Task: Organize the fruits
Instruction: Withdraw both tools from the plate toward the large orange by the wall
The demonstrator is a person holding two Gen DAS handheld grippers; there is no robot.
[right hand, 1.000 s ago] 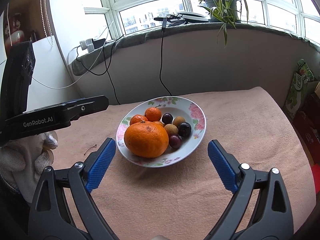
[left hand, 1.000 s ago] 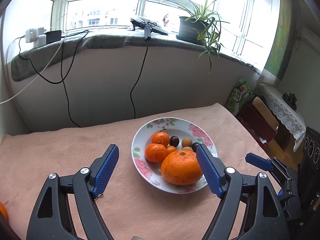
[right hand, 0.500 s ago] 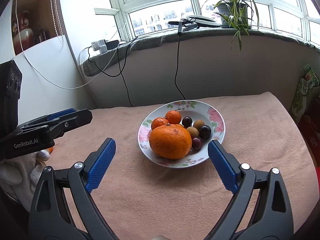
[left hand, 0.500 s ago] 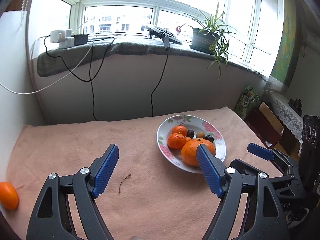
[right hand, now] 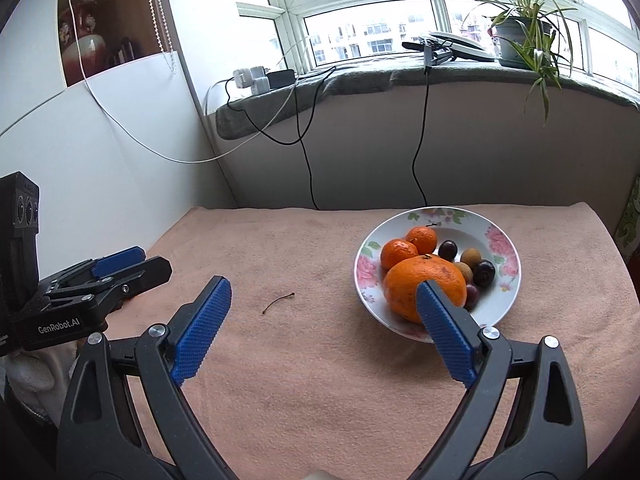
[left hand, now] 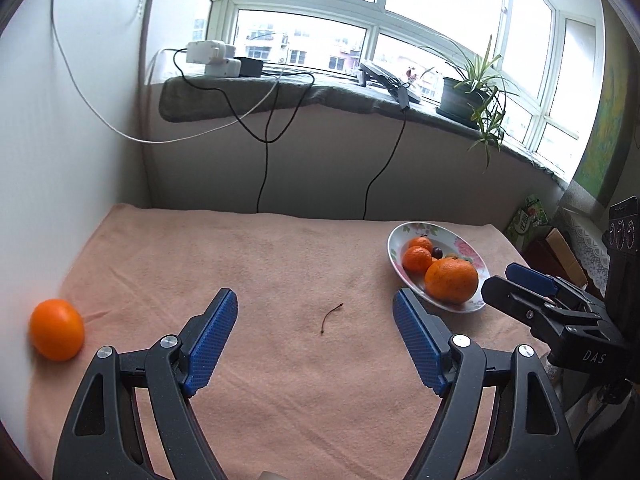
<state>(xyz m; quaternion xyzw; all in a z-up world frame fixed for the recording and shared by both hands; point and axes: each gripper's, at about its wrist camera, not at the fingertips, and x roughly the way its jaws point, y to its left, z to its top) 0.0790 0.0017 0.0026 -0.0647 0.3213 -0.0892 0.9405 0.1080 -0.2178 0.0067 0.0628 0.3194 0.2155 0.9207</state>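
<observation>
A floral plate (left hand: 472, 307) (right hand: 504, 300) on the pink cloth holds a big orange (left hand: 451, 280) (right hand: 424, 280), two small tangerines (right hand: 408, 246) and several small dark and brown fruits (right hand: 472, 266). A loose orange (left hand: 57, 329) lies at the far left of the cloth, against the white wall. My left gripper (left hand: 316, 320) is open and empty over the cloth, between the loose orange and the plate. My right gripper (right hand: 324, 304) is open and empty, its right finger in front of the plate. Each gripper shows in the other's view: the right (left hand: 540, 300) and the left (right hand: 104, 276).
A small dry stem (left hand: 330, 314) (right hand: 278, 302) lies on the cloth. A white panel (left hand: 60, 160) walls the left side. Cables (left hand: 264, 152) hang from the windowsill behind the table. A potted plant (right hand: 524, 20) stands on the sill. Boxes (left hand: 560, 248) sit beyond the right edge.
Both grippers have swung left. The plate has slid to the right in both views, and the loose orange has come further into the left wrist view. Both stay open.
</observation>
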